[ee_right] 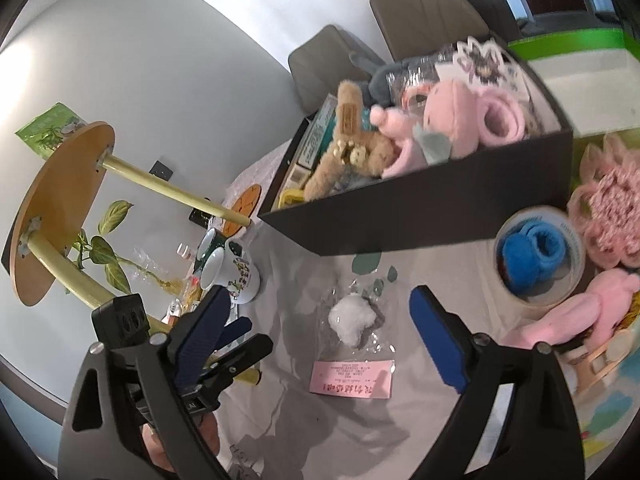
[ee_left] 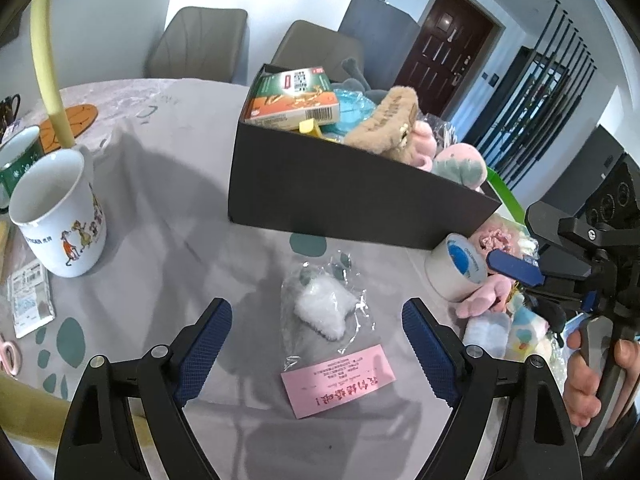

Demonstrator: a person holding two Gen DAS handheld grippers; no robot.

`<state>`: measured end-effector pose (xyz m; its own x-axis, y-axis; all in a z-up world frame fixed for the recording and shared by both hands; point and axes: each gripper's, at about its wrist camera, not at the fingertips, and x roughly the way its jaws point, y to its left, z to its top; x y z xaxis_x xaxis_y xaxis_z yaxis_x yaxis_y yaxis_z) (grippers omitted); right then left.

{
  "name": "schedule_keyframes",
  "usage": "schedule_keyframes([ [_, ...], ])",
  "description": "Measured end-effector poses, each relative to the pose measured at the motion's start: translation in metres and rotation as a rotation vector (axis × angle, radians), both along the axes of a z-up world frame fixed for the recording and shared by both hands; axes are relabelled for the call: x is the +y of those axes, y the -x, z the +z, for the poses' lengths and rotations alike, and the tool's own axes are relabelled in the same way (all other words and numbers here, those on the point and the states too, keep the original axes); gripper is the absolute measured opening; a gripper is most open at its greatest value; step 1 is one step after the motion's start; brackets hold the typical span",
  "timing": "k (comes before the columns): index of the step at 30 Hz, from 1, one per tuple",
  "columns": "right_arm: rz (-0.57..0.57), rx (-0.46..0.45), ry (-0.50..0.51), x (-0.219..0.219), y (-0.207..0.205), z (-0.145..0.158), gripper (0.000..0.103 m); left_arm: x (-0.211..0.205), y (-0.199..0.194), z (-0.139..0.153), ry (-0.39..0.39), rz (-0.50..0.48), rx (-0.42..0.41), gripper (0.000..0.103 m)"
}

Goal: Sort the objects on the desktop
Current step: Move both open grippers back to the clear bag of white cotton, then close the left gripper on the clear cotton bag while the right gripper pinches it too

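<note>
left wrist view shows the table part sorted: the black box already holds plush toys and a snack carton, so i judge the job past halfway. left out are the white cartoon mug, a tape roll, a heap of pink plush by the box, and the small bagged white plush with pink card; its exact kind is hard to tell. left tool and right tool both stand apart and empty, the bag lying between the fingers, untouched.
</note>
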<state>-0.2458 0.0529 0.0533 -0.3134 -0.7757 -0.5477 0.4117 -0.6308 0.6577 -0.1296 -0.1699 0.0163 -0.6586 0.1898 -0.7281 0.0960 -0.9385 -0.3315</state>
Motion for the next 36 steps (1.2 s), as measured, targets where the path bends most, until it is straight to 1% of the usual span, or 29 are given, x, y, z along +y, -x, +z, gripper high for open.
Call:
schedule_keyframes([
  [4, 0.023, -0.053, 0.004, -0.01, 0.002, -0.011, 0.099, -0.002, 0.004, -0.008, -0.002, -0.002, -0.023, 0.088],
  [5, 0.032, -0.065, 0.002, -0.014, 0.002, -0.014, 0.103, -0.002, 0.005, -0.01, -0.002, -0.002, -0.03, 0.088],
  [10, 0.065, -0.12, -0.03, -0.031, 0.004, -0.03, 0.103, -0.003, 0.009, -0.019, -0.005, -0.008, -0.053, 0.088],
  [12, 0.055, -0.127, -0.045, -0.035, 0.006, -0.037, 0.103, -0.004, 0.011, -0.023, -0.007, -0.01, -0.058, 0.088],
  [17, 0.075, -0.148, -0.063, -0.043, 0.01, -0.048, 0.103, -0.004, 0.016, -0.031, -0.02, -0.025, -0.078, 0.088],
  [20, 0.083, -0.144, -0.077, -0.047, 0.013, -0.052, 0.103, -0.004, 0.019, -0.035, -0.035, -0.036, -0.08, 0.088],
  [22, 0.092, -0.141, -0.084, -0.05, 0.015, -0.055, 0.101, -0.003, 0.02, -0.038, -0.047, -0.048, -0.077, 0.088],
  [25, 0.106, -0.145, -0.098, -0.055, 0.018, -0.061, 0.096, -0.002, 0.023, -0.041, -0.058, -0.063, -0.076, 0.088],
  [29, 0.12, -0.168, -0.11, -0.06, 0.023, -0.072, 0.081, 0.0, 0.026, -0.047, -0.057, -0.072, -0.083, 0.088],
  [30, 0.123, -0.172, -0.111, -0.061, 0.024, -0.074, 0.079, 0.0, 0.026, -0.047, -0.058, -0.073, -0.083, 0.086],
  [32, 0.122, -0.176, -0.116, -0.061, 0.026, -0.077, 0.077, 0.0, 0.027, -0.05, -0.067, -0.078, -0.086, 0.08],
  [36, 0.107, -0.187, -0.13, -0.059, 0.031, -0.084, 0.077, 0.002, 0.03, -0.053, -0.075, -0.084, -0.089, 0.079],
])
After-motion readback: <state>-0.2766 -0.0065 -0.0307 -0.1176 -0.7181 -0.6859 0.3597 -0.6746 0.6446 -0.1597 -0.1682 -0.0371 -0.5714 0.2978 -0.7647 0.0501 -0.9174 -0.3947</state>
